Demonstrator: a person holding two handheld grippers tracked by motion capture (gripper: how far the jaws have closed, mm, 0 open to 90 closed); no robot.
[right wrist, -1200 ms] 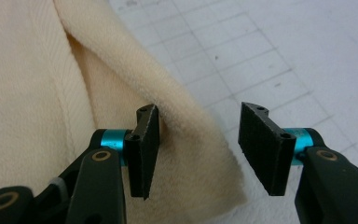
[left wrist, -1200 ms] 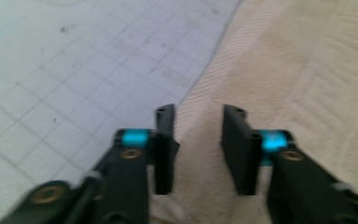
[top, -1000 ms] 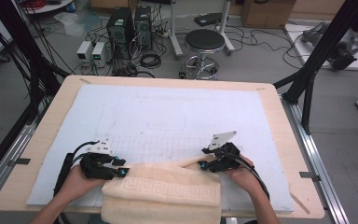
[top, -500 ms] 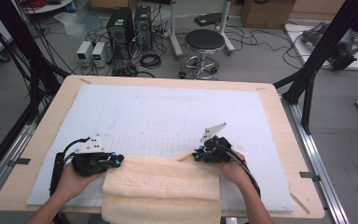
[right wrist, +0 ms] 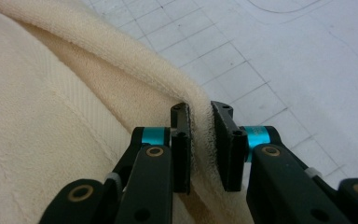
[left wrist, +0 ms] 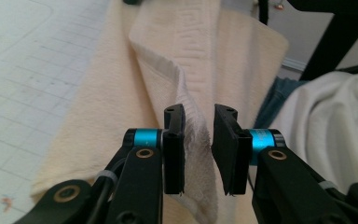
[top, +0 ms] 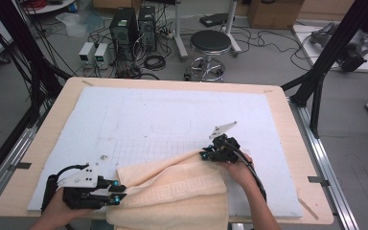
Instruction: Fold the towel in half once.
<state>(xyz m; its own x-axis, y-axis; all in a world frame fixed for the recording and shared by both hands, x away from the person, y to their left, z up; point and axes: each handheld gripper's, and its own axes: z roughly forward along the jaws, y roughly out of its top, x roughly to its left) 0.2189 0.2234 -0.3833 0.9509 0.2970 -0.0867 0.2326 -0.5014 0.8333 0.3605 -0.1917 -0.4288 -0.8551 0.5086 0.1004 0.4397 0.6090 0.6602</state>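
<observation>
- The cream towel [top: 172, 191] is lying on the white gridded mat [top: 172, 115] at the near edge of the wooden table [top: 287, 120], partly hanging over that edge.
- The left gripper [top: 117, 191] is pinching the towel's near left edge; in the left gripper view the fabric is sitting between its jaws, which have just been easing apart slightly.
- The right gripper [top: 204, 155] is clamping a raised fold at the towel's far right corner, its jaws likewise just loosened a little yet pressing the cloth [right wrist: 198, 126].
</observation>
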